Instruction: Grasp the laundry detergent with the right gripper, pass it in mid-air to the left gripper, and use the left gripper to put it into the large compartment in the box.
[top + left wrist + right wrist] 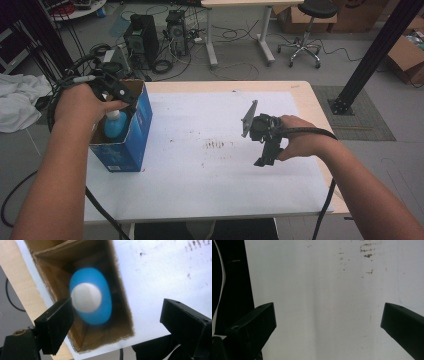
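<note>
At the lower right of the high view, the right gripper [265, 150] rests idle with jaws wide apart over the white table [210, 170]. At the left, the left gripper [117, 95] hangs over the blue box [132, 135], jaws spread and holding nothing. The blue bottle [90, 296] stands upright inside the box, apparently just put there; the left gripper view looks straight down on its white cap [86, 297].

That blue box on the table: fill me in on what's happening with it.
A person works at the table with a gripper in each hand. The left gripper hangs over the open top of the blue box, jaws apart and gripping nothing. A blue bottle with a white cap stands upright inside the box, free of the pads. The right gripper sits apart over the white sheet, jaws wide and empty.
</note>
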Motion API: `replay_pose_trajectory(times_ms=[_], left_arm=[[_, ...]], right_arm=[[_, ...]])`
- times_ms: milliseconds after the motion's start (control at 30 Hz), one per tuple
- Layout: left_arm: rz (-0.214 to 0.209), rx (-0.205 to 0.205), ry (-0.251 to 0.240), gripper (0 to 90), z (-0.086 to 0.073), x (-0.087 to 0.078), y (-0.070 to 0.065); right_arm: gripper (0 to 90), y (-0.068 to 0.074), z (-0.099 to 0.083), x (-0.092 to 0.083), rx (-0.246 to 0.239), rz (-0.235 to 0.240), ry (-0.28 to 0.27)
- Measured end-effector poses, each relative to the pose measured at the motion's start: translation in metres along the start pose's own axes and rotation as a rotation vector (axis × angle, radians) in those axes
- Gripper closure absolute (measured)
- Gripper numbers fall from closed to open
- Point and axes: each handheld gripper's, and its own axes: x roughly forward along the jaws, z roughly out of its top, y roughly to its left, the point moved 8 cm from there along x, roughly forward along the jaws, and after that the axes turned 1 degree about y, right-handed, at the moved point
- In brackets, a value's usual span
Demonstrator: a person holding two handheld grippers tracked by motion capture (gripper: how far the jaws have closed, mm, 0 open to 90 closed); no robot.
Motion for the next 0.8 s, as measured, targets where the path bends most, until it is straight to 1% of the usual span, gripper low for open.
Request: replay_pose_trajectory(times_ms=[33,67,100,133,233,300,333,367,400,433,500,567,600,633,667,700,733,800], left_arm=[[-0.011,0.018,-0.008,10.4,0.001,-0.004,-0.005],[-0.017,0.034,-0.015,10.4,0.001,-0.006,-0.007],[-0.017,0.034,-0.015,10.4,0.001,-0.006,-0.007],[-0.027,0.046,-0.021,10.4,0.002,-0.009,-0.011],[-0.014,0.093,-0.028,10.4,0.003,-0.015,-0.020],[-0.015,0.114,-0.031,10.1,0.003,-0.018,-0.025],[-0.016,0.133,-0.031,9.7,0.004,-0.020,-0.028],[-0.031,0.175,-0.036,8.8,0.004,-0.023,-0.037],[-0.031,0.175,-0.036,8.1,0.004,-0.023,-0.037],[-0.058,0.220,-0.042,7.3,0.005,-0.026,-0.047],[-0.073,0.263,-0.044,5.9,0.005,-0.029,-0.056],[-0.077,0.302,-0.047,5.2,0.005,-0.031,-0.064],[-0.077,0.302,-0.047,5.0,0.005,-0.031,-0.064],[-0.081,0.322,-0.050,5.0,0.005,-0.032,-0.069],[-0.083,0.354,-0.047,3.2,0.004,-0.032,-0.074],[-0.083,0.399,-0.035,2.3,0.003,-0.032,-0.082],[-0.083,0.399,-0.035,1.0,0.003,-0.032,-0.082],[-0.073,0.458,-0.031,1.0,0.002,-0.032,-0.091]], right_arm=[[0.0,0.000,0.000,0.000,-0.001,-0.002,-0.003],[0.0,0.000,-0.001,-0.001,0.000,-0.002,-0.002],[0.0,0.000,-0.001,-0.001,0.000,-0.002,-0.002],[0.0,0.000,-0.002,-0.001,0.003,-0.004,-0.002],[0.0,0.000,-0.002,-0.002,0.004,-0.003,-0.003],[0.0,0.001,-0.003,-0.002,0.008,-0.004,-0.005],[0.0,0.001,-0.003,-0.002,0.009,-0.005,-0.005],[0.0,0.001,-0.003,-0.003,0.010,-0.006,-0.005],[0.0,0.001,-0.004,-0.003,0.009,-0.007,-0.005],[0.0,0.001,-0.004,-0.003,0.011,-0.007,-0.006],[0.0,0.001,-0.004,-0.004,0.012,-0.006,-0.008],[0.0,0.002,-0.004,-0.004,0.013,-0.008,-0.007],[0.0,0.002,-0.004,-0.004,0.013,-0.008,-0.007],[0.0,0.001,-0.004,-0.004,0.013,-0.009,-0.007],[0.0,0.001,-0.004,-0.004,0.014,-0.008,-0.008],[0.0,0.001,-0.004,-0.004,0.015,-0.009,-0.008],[0.0,0.001,-0.004,-0.005,0.016,-0.010,-0.008],[0.0,0.001,-0.004,-0.005,0.016,-0.009,-0.007]])
